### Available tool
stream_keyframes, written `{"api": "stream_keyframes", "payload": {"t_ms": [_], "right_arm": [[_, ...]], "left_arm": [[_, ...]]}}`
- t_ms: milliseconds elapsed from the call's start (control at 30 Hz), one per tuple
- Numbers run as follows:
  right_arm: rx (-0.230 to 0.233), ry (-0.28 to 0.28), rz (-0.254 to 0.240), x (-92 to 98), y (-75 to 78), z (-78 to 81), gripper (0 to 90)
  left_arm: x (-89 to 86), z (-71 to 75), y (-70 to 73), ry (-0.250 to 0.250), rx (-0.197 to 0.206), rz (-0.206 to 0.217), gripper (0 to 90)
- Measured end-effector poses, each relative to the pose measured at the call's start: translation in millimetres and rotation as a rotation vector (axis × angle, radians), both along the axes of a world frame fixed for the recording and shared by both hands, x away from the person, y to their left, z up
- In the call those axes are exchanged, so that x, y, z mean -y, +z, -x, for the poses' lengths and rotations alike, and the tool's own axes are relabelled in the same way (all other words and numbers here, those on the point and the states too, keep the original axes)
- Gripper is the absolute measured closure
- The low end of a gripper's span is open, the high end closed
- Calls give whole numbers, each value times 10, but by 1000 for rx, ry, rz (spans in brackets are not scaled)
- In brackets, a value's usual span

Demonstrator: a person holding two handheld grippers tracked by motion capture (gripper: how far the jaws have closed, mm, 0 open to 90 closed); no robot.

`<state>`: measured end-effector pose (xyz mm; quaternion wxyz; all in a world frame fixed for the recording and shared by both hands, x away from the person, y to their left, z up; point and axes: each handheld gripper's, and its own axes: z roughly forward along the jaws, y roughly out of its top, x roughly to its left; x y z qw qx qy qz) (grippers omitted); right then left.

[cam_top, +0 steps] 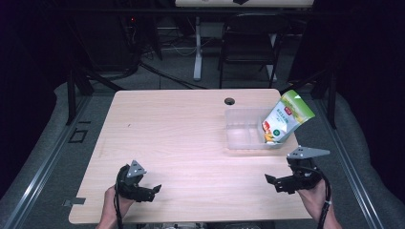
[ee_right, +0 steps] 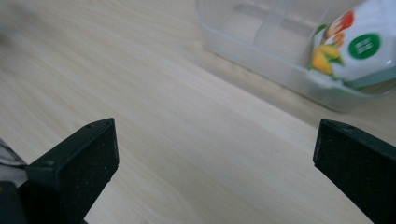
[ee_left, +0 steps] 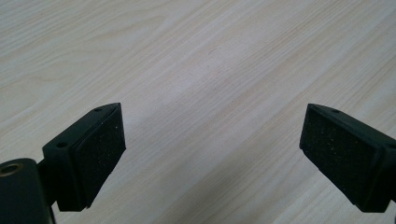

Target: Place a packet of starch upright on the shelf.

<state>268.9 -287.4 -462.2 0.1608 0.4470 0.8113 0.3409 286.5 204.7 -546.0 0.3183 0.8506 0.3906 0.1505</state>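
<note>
Snack bag is sitting with its bottom end inside the clear plastic bin at the far right of the table, and its top is leaning out over the bin's right edge. It is a shiny, soft pouch, white and green with a bit of red and yellow. The bin is a see-through box with low walls and round corners.

I am thinking the putting-in step is done and I am now pulling away. My right gripper is hanging just in front of the bin, near the table's front edge, jaws as wide as they go, holding nothing. My left gripper is resting low at the front left, well apart from the bin, jaws also wide and holding nothing.

Next, I am guessing I only need to keep both grippers clear of the bag, because it is tilted and could tip out.

The table is pale wood with fine lines, smooth and flat.
</note>
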Motion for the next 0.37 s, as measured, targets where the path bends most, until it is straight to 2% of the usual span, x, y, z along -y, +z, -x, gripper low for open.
{"api": "stream_keyframes", "payload": {"t_ms": [100,167,267,333,367], "right_arm": [[-23,2,-32,-17,-156,28,0],[-35,13,-22,-16,-244,42,0],[-61,12,-45,3,-381,47,0],[-99,15,-16,2,-483,38,0],[-99,15,-16,2,-483,38,0]], "left_arm": [[7,-7,-5,-4,-2,-5,68],[11,-14,-8,-7,-6,-3,68],[13,-20,-6,-11,-11,-1,68],[11,-21,-3,-10,-9,0,68],[10,-22,-4,-10,-9,-1,68]]}}
